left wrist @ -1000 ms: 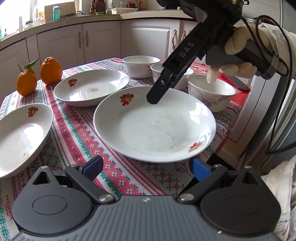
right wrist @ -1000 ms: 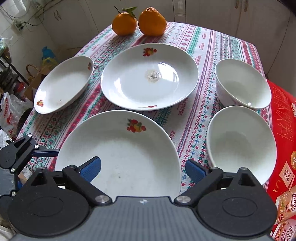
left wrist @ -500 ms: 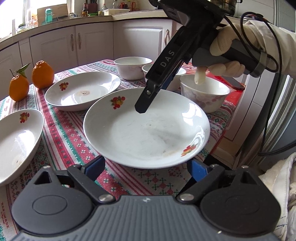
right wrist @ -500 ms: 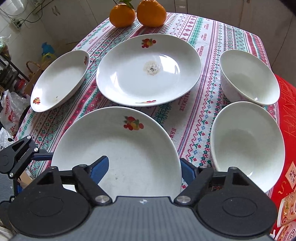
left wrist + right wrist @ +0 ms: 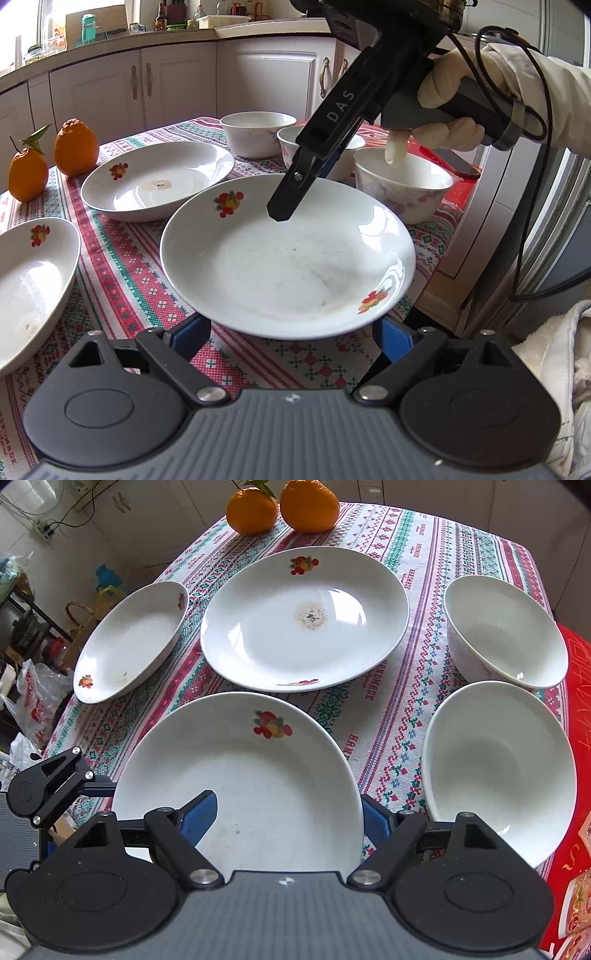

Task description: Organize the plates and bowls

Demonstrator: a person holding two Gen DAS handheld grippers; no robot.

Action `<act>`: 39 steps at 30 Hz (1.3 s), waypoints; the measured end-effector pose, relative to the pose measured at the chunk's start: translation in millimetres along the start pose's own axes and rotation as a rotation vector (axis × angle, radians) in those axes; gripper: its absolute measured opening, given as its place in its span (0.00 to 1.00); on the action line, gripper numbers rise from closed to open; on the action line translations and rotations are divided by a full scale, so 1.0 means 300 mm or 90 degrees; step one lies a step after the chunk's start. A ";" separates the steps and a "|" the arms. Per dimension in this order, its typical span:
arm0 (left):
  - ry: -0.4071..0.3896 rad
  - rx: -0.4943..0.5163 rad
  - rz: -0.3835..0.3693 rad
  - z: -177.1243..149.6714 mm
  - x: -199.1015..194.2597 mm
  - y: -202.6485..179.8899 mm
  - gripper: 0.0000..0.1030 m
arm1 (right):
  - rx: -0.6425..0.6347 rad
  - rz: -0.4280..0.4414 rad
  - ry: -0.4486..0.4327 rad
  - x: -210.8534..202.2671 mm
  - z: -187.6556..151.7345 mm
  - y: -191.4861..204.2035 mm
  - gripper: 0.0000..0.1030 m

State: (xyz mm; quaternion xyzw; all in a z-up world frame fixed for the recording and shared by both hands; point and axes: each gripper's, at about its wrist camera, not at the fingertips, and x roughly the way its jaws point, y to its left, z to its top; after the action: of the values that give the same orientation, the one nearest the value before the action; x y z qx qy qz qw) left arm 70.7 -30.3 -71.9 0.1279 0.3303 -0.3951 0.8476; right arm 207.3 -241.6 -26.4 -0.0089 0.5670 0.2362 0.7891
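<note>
A white plate with fruit prints point(image 5: 288, 258) point(image 5: 258, 775) sits at the table's near corner. My left gripper point(image 5: 291, 334) is open, its blue pads on either side of the plate's near rim. My right gripper point(image 5: 288, 818) is open too, one pad point(image 5: 197, 814) over the plate's inside and one outside its rim; its finger point(image 5: 291, 195) shows in the left wrist view above the plate. A second plate point(image 5: 303, 620), stained in the middle, lies beyond. A third plate point(image 5: 133, 638) lies at the left. Three white bowls point(image 5: 402, 188) point(image 5: 258, 129) point(image 5: 495, 764) stand at the right.
Two oranges point(image 5: 284, 507) sit at the far edge of the patterned tablecloth point(image 5: 399, 672). A red box with a phone point(image 5: 450, 162) lies beside the bowls. Kitchen cabinets point(image 5: 177, 88) stand behind the table. Bags and clutter point(image 5: 33, 686) lie on the floor at the left.
Both grippers have moved in toward the near plate. The right gripper's jaws have narrowed around the plate's rim, and the left gripper's pads now reach its edge.
</note>
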 end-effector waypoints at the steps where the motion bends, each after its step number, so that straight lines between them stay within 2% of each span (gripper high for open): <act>1: 0.001 0.001 0.001 -0.001 -0.003 0.002 0.91 | 0.002 0.004 -0.001 -0.003 -0.001 -0.001 0.84; 9: 0.006 0.005 -0.007 -0.002 -0.008 0.024 0.91 | -0.015 0.012 0.005 0.008 0.014 0.013 0.84; 16: 0.012 0.008 -0.015 0.001 -0.002 0.033 0.91 | -0.041 0.008 0.016 0.024 0.026 0.032 0.89; 27: 0.024 0.001 -0.004 -0.014 -0.034 0.053 0.91 | -0.003 0.081 -0.009 -0.009 0.039 0.019 0.89; 39: 0.018 -0.010 0.000 -0.008 -0.066 0.061 0.91 | -0.009 0.089 -0.017 -0.018 0.046 0.043 0.89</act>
State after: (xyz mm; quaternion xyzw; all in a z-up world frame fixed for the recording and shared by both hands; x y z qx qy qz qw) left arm 74.1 -5.4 -61.6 0.1267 0.3451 -0.3908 0.8439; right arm 213.3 -228.3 -13.4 0.0281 0.5541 0.2945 0.7781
